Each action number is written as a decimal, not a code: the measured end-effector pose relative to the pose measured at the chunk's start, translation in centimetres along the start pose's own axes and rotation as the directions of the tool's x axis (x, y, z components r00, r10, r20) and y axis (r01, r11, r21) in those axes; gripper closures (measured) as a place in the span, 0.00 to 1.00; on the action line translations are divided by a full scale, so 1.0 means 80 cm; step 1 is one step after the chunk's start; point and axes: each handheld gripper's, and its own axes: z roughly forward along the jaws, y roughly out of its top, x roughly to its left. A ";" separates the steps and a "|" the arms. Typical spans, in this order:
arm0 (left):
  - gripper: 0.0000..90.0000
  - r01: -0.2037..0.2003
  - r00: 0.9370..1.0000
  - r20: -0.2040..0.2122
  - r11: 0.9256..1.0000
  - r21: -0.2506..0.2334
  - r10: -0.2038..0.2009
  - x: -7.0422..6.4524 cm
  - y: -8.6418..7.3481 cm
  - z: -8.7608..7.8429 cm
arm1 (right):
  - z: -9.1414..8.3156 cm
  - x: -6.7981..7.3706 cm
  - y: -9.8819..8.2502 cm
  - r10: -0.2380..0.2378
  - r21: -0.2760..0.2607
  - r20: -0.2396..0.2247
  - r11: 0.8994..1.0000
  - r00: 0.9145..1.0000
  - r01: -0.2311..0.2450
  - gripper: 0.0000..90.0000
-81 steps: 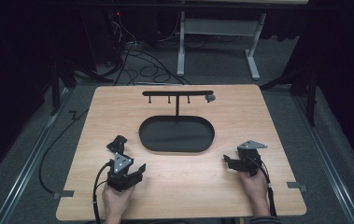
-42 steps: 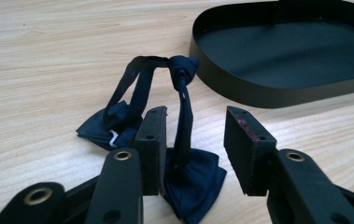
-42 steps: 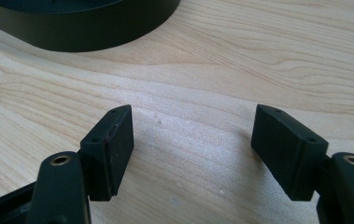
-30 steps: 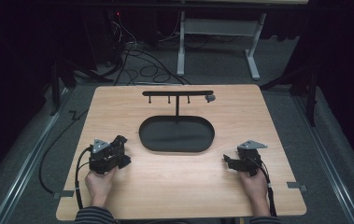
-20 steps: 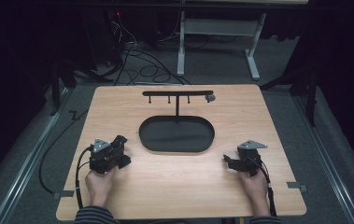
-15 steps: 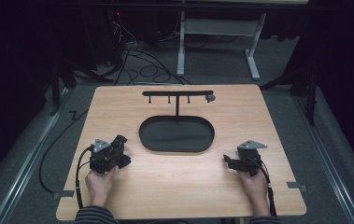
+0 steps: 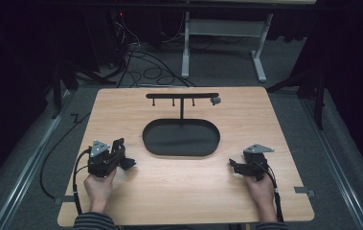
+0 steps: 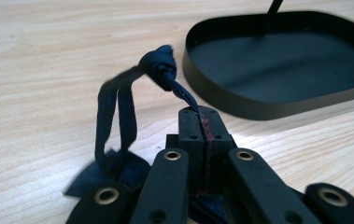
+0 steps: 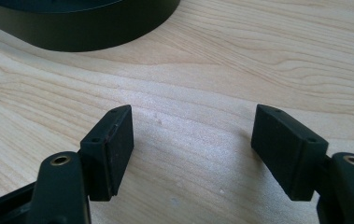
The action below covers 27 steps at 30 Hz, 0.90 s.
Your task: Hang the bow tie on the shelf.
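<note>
Near the table's (image 7: 169, 191) front left edge, my left gripper (image 8: 201, 122) had just closed its jaws on the dark blue knotted strap (image 8: 118, 107), beside the black oval tray (image 8: 277, 70). My right gripper (image 9: 191, 149) rested with jaws apart, holding nothing.

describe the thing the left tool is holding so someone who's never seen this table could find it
Start at the black oval tray mid-table, then go to its near-left, where the left tool sits. Pinched between its shut jaws is a dark blue fabric strip, knotted into a loop: the table's one soft, blue item.
</note>
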 end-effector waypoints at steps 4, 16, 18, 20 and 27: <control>0.99 0.027 0.999 0.022 0.999 -0.021 -0.027 -0.001 0.006 -0.009 | 0.000 0.000 0.000 -0.003 0.000 0.000 1.000 1.000 0.003 0.35; 0.99 0.033 0.997 0.075 0.997 -0.074 -0.028 -0.011 0.027 -0.026 | 0.000 0.000 0.000 -0.001 0.000 -0.001 1.000 1.000 0.001 0.35; 0.99 0.030 0.996 0.081 0.996 -0.079 -0.024 -0.014 0.031 -0.026 | 0.000 0.000 0.000 -0.001 0.000 -0.001 1.000 1.000 0.001 0.35; 0.99 0.018 0.996 0.084 0.996 -0.082 -0.011 -0.017 0.034 -0.026 | 0.000 0.000 0.000 -0.001 0.000 -0.001 1.000 1.000 0.001 0.35; 0.99 -0.026 0.995 0.092 0.996 -0.081 0.033 -0.028 0.047 -0.024 | 0.000 -0.001 0.000 -0.001 0.000 -0.003 1.000 1.000 0.001 0.34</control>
